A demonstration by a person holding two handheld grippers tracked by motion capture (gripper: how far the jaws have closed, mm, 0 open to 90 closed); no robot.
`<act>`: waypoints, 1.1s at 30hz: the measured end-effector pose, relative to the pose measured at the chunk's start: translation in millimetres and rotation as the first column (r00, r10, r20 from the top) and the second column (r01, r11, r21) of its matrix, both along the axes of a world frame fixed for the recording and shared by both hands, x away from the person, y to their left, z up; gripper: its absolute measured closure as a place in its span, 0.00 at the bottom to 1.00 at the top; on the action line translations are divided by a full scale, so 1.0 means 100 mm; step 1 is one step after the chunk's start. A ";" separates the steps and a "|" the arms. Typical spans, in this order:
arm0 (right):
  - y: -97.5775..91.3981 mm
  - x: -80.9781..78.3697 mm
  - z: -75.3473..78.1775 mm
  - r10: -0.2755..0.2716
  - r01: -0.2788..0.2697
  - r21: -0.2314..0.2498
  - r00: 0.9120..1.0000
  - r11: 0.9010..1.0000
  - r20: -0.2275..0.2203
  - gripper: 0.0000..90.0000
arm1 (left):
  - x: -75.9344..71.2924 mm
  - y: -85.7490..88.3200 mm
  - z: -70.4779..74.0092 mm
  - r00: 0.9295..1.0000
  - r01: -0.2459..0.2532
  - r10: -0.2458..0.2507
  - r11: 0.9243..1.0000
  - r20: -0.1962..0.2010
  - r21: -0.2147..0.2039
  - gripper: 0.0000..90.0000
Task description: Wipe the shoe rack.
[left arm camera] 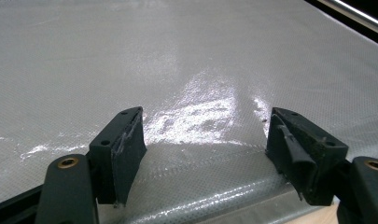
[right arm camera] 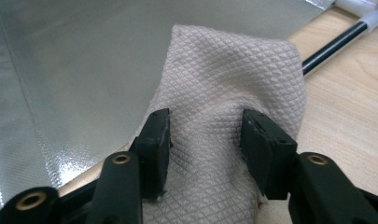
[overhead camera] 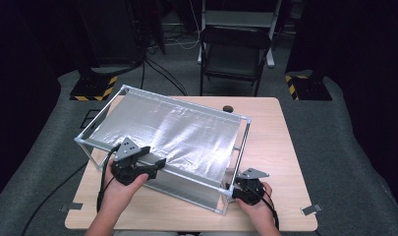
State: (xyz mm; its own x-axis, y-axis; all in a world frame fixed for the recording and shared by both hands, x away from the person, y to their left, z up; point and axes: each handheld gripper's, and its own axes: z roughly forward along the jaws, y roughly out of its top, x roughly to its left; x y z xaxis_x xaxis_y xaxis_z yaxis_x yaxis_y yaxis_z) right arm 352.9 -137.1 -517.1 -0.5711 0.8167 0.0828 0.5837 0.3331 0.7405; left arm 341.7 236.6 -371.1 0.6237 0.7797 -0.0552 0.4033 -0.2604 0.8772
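Now the left gripper [overhead camera: 159, 162] hovers w/ its 2 jaws apart over the shiny cover [left arm camera: 186, 60] of the framed box [overhead camera: 236, 147], near the table's [overhead camera: 280, 147] front-left. Right gripper [right arm camera: 205, 140], at the box's front-right corner, has jaws spread around a quilted cloth [right arm camera: 233, 74]; can't tell if pads press it.

A lab or recording studio is suggested. A small wooden bench [overhead camera: 280, 147] is set on grey carpet [overhead camera: 344, 147], ringed by black curtains [overhead camera: 363, 44]. Stand bases marked with yellow-and-black hazard tape [overhead camera: 93, 88] are placed beyond the bench's far corners, cables [overhead camera: 162, 73] are trailed across the floor, and a folding chair [overhead camera: 233, 54] is left behind the far edge.
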 end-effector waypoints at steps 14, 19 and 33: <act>-0.05 0.47 0.00 -0.057 0.058 -0.052 0.998 0.997 0.015 0.56 | 0.00 0.02 -0.03 1.000 0.019 -0.019 0.999 0.001 -0.027 0.31; -0.08 0.80 -0.01 -0.135 0.138 -0.068 0.990 0.988 0.036 0.56 | 0.00 0.02 -0.05 1.000 0.008 -0.008 1.000 0.008 -0.030 0.32; 0.00 0.42 -0.01 -0.071 0.072 -0.068 0.997 0.995 0.014 0.52 | 0.00 0.01 -0.09 0.999 -0.015 0.016 0.999 0.033 -0.035 0.38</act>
State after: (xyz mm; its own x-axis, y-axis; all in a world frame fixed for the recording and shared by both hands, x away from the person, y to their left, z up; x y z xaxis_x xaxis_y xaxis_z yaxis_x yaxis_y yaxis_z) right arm 395.3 -136.9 -518.0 -0.5116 0.8590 0.0197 0.5996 0.3406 0.7242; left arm 341.4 238.1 -379.7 0.6135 0.7872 -0.0621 0.3772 -0.2231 0.8988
